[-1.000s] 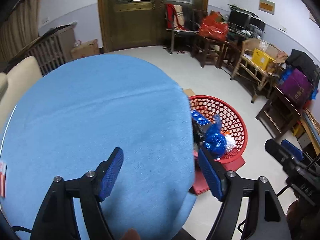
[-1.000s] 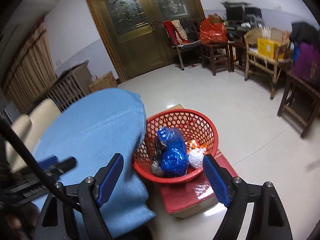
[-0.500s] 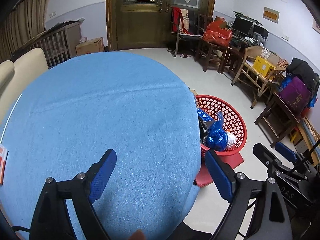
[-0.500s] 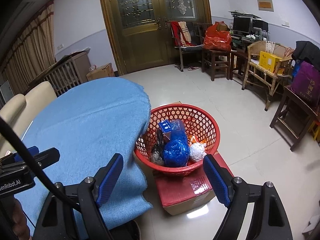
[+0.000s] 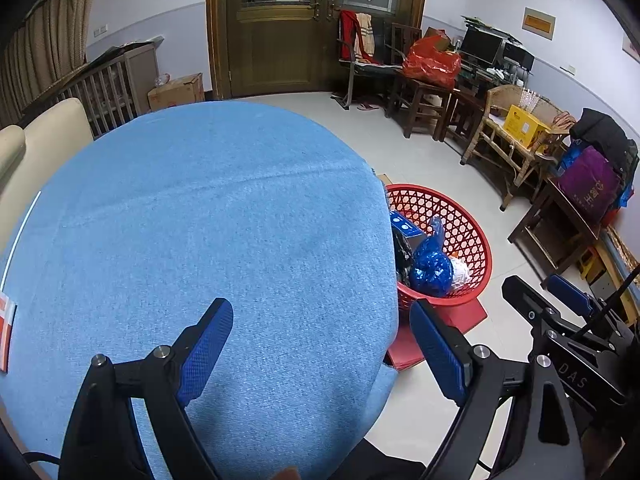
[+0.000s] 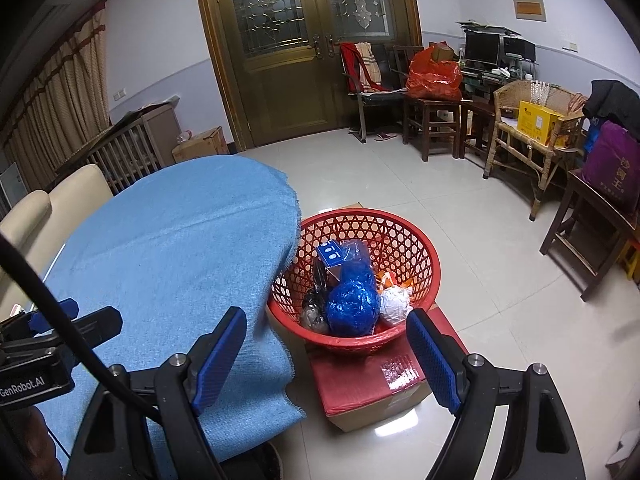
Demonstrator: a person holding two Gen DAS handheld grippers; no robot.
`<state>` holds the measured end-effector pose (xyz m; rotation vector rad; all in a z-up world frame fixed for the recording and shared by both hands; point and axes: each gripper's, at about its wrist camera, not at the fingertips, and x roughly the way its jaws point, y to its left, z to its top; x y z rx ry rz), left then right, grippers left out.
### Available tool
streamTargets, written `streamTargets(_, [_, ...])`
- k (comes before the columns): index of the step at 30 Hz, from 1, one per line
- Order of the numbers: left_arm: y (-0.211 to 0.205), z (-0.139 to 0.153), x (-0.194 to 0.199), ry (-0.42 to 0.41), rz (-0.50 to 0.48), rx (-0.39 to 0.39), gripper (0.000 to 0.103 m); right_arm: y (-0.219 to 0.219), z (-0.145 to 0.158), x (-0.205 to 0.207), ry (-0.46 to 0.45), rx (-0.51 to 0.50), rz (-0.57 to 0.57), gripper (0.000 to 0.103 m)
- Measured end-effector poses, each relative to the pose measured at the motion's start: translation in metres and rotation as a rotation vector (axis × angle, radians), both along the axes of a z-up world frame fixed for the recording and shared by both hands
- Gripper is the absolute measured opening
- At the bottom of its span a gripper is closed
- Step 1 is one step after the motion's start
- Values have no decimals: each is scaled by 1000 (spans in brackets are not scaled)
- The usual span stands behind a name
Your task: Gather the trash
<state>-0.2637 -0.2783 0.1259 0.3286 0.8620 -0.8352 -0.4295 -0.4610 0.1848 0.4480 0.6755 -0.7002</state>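
Note:
A red plastic basket [image 6: 424, 256] stands on a red-topped cardboard box [image 6: 372, 384] beside the round table with a blue cloth [image 5: 200, 240]. It holds a blue crumpled bag [image 6: 352, 300], a blue box [image 6: 330, 254], white paper [image 6: 394, 300] and dark wrappers. The basket also shows in the left wrist view [image 5: 460, 232]. My left gripper [image 5: 320, 348] is open and empty above the table's near edge. My right gripper [image 6: 326, 354] is open and empty, held above the floor in front of the basket.
A red and white packet [image 5: 6, 332] lies at the table's far left edge. Cream chairs [image 6: 48, 208] stand behind the table. Wooden chairs, a wicker bench [image 6: 532, 132] and bags line the right wall. A brown double door [image 6: 304, 52] is at the back.
Both grippers have pulled back and risen, so more of the table and the floor shows. Both have stayed open and empty.

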Motion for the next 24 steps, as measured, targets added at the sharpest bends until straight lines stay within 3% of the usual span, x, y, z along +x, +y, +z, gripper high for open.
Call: streamTargets(24, [-3,16,-15,-15,-54,-37,90,-1,3,-7,-1,0,-8,85])
